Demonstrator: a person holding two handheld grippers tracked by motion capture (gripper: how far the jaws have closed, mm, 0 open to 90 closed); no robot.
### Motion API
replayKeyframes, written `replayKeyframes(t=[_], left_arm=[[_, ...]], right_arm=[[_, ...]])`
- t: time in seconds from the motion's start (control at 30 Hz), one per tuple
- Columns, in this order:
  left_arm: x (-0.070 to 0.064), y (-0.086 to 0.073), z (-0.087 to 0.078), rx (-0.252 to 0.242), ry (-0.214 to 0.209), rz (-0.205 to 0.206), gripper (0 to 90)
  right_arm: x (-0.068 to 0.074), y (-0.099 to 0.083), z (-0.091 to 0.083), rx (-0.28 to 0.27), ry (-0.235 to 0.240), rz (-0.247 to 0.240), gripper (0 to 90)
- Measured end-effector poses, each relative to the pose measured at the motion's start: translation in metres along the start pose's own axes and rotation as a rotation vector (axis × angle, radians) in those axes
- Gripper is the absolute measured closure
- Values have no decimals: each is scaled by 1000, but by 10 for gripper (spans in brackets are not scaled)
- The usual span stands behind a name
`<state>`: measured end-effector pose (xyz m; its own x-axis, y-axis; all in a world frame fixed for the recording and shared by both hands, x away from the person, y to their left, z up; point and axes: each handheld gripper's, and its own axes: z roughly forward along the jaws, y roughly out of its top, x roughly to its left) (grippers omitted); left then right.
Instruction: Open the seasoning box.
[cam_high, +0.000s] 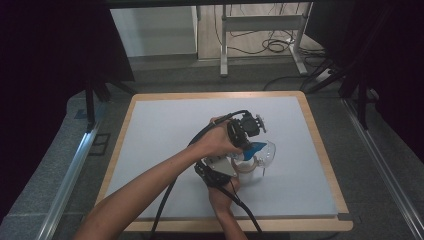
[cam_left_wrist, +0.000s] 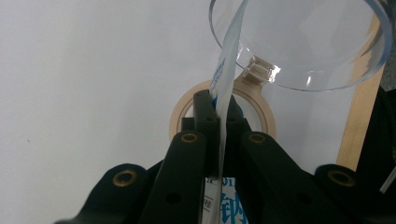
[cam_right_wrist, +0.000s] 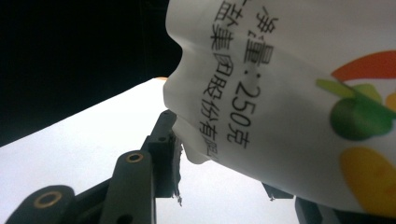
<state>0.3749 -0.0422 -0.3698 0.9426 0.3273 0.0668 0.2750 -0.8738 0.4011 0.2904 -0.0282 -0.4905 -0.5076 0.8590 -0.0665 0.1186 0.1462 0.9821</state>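
Note:
A white printed bag with blue markings (cam_high: 256, 147) is held over a clear plastic funnel (cam_high: 268, 152) and a roll of tan tape (cam_high: 246, 166) in the middle of the white table (cam_high: 165, 130). My left gripper (cam_high: 252, 146) comes down from above. In the left gripper view it (cam_left_wrist: 217, 105) is shut on the bag's thin edge (cam_left_wrist: 229, 70), with the tape roll (cam_left_wrist: 266, 116) below and the funnel (cam_left_wrist: 303, 42) beyond. My right gripper (cam_high: 233, 163) reaches in from the near side. In the right gripper view its jaws (cam_right_wrist: 219, 163) close around the bag's lower corner (cam_right_wrist: 280, 84); the far jaw is mostly hidden behind the bag.
The table has a wooden rim (cam_high: 320, 150) (cam_left_wrist: 357, 116) close to the funnel's right. Dark curtains (cam_high: 50, 50) hang at both sides. A desk frame (cam_high: 260, 30) and loose cables (cam_high: 277, 45) stand on the floor beyond the far edge.

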Motion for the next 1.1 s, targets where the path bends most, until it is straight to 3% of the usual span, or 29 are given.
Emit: replayKeyframes(t=[0.7, 1.1], left_arm=[[0, -1, -7, 2, 14, 10, 900], [2, -3, -8, -10, 9, -4, 900]], right_arm=[[4, 7, 2, -20, -1, 18, 556], [5, 7, 2, -17, 2, 4, 556]])
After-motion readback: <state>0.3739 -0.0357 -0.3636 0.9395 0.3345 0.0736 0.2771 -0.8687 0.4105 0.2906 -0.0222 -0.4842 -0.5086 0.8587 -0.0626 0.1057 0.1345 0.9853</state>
